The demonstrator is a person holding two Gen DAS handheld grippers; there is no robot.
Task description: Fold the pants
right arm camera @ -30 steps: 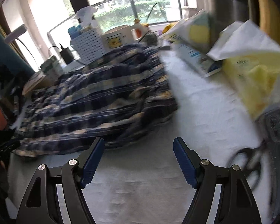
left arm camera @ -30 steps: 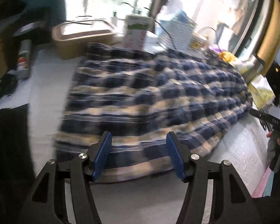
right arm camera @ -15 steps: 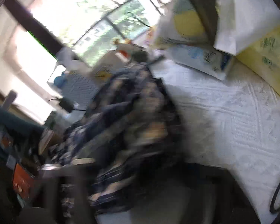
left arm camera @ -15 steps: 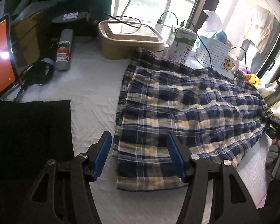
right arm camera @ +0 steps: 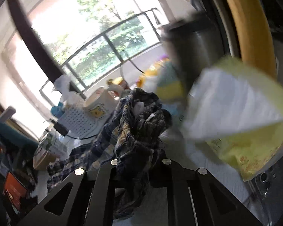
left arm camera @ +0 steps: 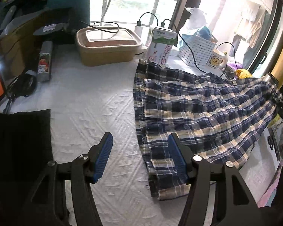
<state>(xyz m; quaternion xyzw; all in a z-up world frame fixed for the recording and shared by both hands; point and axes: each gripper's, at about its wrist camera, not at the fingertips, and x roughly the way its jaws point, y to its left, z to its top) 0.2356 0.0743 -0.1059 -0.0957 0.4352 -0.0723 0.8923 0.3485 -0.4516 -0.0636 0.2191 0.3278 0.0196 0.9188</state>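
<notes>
Moved: right gripper (right arm camera: 139, 162) has closed on the waist end of the blue-and-cream plaid cotton pants (left arm camera: 198, 113) and lifted it since 1 s ago; left gripper's view now sits higher over the table.
Pants: leg end flat on white textured tablecloth (left arm camera: 96, 101); waist end raised off it, bunched dark between right gripper's fingers in right wrist view (blurred).
Right gripper: clamped on pants' waistband (right arm camera: 139, 131).
Left gripper (left arm camera: 140, 159): jaws wide apart, nothing held; right blue pad (left arm camera: 176, 160) over pants' hem corner, left pad over bare cloth beside pants.
Behind pants: white-green milk carton (left arm camera: 162, 47), white perforated plastic basket (left arm camera: 197, 51), cream bear mug (left arm camera: 216, 59).
Far-left of pants: tan lidded rect. container (left arm camera: 107, 45).
</notes>
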